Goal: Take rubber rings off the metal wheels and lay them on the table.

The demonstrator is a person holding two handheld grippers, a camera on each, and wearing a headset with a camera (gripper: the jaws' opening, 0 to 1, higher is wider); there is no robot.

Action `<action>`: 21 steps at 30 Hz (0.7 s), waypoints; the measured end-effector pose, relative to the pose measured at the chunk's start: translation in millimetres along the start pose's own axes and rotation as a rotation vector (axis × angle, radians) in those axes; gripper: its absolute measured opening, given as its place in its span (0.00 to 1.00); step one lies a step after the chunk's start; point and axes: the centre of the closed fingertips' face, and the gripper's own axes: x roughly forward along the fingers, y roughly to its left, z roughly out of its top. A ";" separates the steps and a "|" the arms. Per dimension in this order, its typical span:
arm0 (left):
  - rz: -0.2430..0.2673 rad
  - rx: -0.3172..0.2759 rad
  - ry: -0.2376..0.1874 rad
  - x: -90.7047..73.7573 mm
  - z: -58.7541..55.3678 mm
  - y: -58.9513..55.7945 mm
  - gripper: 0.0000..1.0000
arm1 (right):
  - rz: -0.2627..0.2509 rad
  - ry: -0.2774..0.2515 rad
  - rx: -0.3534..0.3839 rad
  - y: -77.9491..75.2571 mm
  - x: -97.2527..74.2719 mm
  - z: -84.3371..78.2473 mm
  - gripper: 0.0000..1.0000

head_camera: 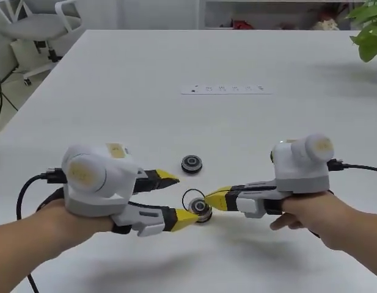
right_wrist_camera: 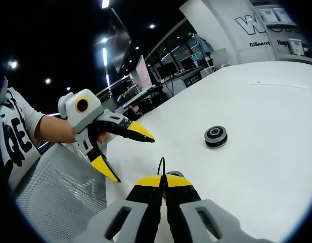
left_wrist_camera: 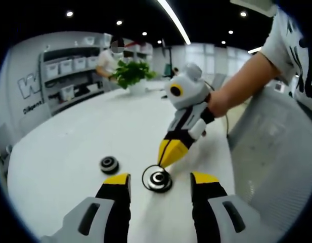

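Item: metal wheel (left_wrist_camera: 159,181) with rubber ring (left_wrist_camera: 143,176), on desk (head_camera: 237,122).
At the wheel, the left hand-held gripper (left_wrist_camera: 161,179) is gaping wide; the right hand-held gripper (right_wrist_camera: 163,180) is clamping the ring.

Bright, even overhead lighting, soft shadows, fisheye-warped edges, slight motion blur.

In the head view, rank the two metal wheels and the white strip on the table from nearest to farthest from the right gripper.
1. The near wheel, at the tip of the right gripper.
2. The second wheel, just beyond it, slightly left.
3. The white strip, far ahead, mid-view.
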 end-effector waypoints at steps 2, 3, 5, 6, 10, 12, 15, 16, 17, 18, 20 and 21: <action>0.001 -0.006 -0.008 -3.5 0.9 -0.1 0.50 | 0.004 0.002 -0.004 1.0 0.4 0.5 0.00; 0.001 -0.008 -0.010 -4.8 1.2 -0.1 0.51 | 0.006 0.003 -0.006 1.2 0.6 0.7 0.00; 0.003 -0.012 -0.018 -8.2 1.8 0.8 0.53 | 0.009 0.004 -0.015 2.3 1.2 1.8 0.00; 0.004 -0.015 -0.020 -9.7 1.9 1.3 0.53 | 0.010 0.003 -0.018 3.0 1.5 2.6 0.00; 0.007 -0.020 -0.032 -17.3 2.9 2.1 0.56 | 0.024 -0.003 -0.025 7.2 3.3 8.1 0.00; 0.009 -0.019 -0.034 -21.3 2.7 2.2 0.57 | 0.031 -0.004 -0.028 9.2 4.5 9.9 0.00; 0.020 -0.013 -0.031 -27.5 0.3 4.2 0.59 | 0.044 -0.001 -0.036 13.4 7.3 11.7 0.00; 0.022 -0.018 -0.032 -29.3 -0.3 4.8 0.60 | 0.046 -0.001 -0.039 14.2 7.8 12.0 0.00; 0.027 -0.025 -0.034 -31.9 -1.1 5.4 0.61 | 0.050 0.001 -0.041 15.1 8.6 12.2 0.00; 0.030 -0.026 -0.034 -33.6 -1.6 5.6 0.61 | 0.053 0.002 -0.042 15.8 9.0 12.4 0.00; 0.036 -0.029 -0.034 -37.8 -3.2 6.1 0.62 | 0.058 0.003 -0.048 17.1 10.1 13.1 0.00; 0.039 -0.029 -0.032 -39.5 -4.0 6.4 0.63 | 0.061 0.003 -0.048 17.6 10.5 13.5 0.00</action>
